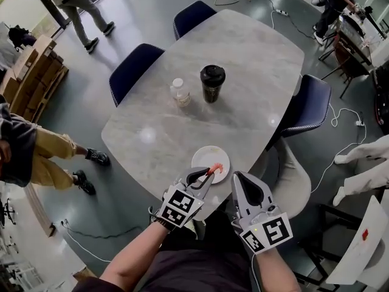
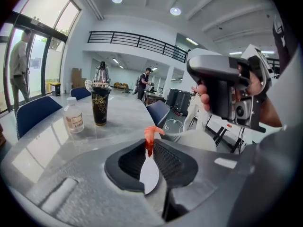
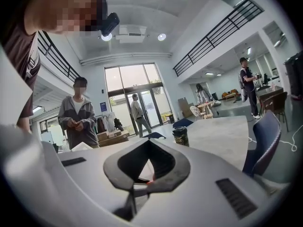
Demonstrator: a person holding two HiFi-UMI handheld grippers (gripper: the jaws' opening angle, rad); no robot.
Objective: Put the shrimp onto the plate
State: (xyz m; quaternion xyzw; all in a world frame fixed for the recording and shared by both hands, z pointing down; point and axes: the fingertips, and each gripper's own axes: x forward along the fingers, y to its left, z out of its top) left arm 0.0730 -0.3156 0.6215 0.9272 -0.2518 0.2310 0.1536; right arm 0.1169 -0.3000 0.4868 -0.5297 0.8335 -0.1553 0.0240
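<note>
An orange shrimp (image 1: pixel 214 169) is pinched at the tip of my left gripper (image 1: pixel 211 173), which is shut on it just above the white plate (image 1: pixel 203 157) at the near edge of the table. In the left gripper view the shrimp (image 2: pixel 150 136) sticks up past the closed jaw tips, and the plate (image 2: pixel 149 175) shows below through the jaw opening. My right gripper (image 1: pixel 237 177) hangs beside the plate, off its right rim, shut with nothing in it. In the right gripper view the closed jaws frame a slice of the plate (image 3: pixel 143 170).
A black cup (image 1: pixel 213 83) and a small clear bottle (image 1: pixel 180 92) stand at mid-table on the grey marble table (image 1: pixel 243 59). Dark blue chairs (image 1: pixel 135 66) ring the table. People stand on the floor at far left and far right.
</note>
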